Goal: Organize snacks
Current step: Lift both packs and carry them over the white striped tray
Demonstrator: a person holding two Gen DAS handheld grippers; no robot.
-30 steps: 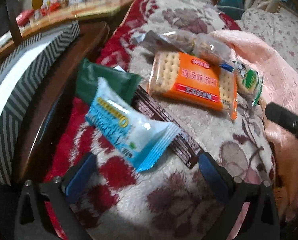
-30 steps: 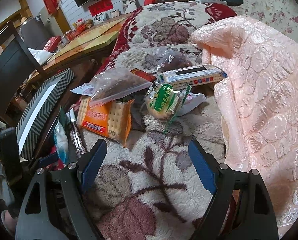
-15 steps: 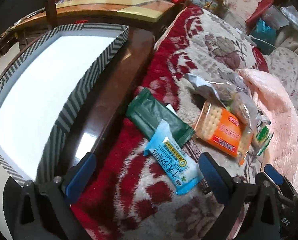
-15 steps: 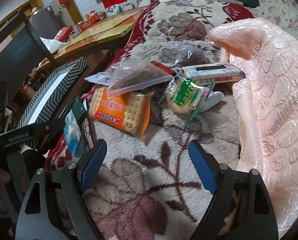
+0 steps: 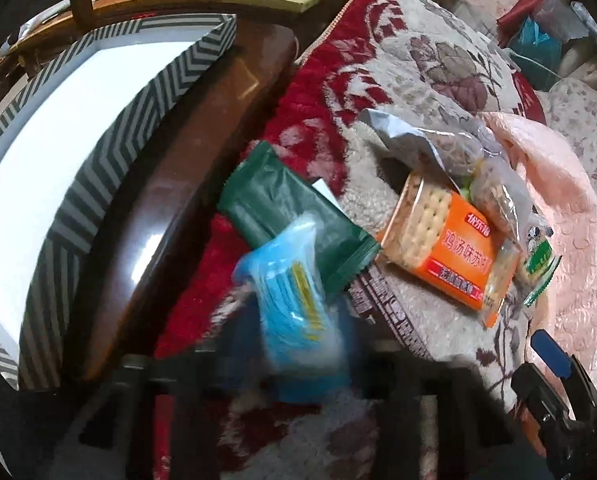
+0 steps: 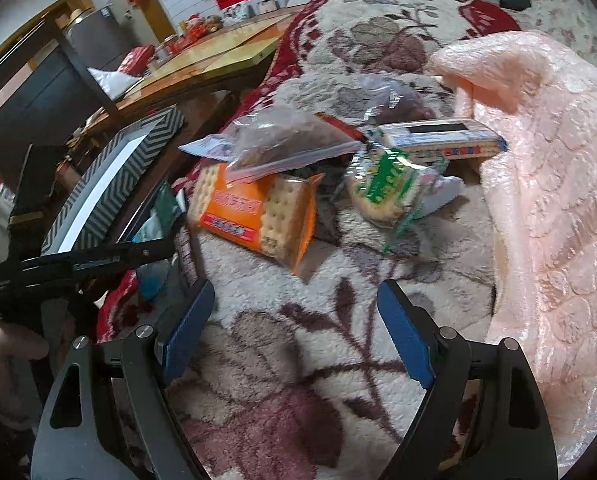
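Through the left wrist camera we see our left gripper (image 5: 298, 344) blurred, its blue pads pressed against a crinkly light-blue snack packet (image 5: 294, 292); whether they grip it fully we cannot tell. The packet overlaps a glossy green wrapper (image 5: 282, 216) near the fleecy blanket's (image 5: 438, 64) left edge. Through the right wrist camera, our right gripper (image 6: 294, 336) spreads wide, holding nothing, over the floral pile; an orange cracker pack (image 6: 254, 208) lies ahead.
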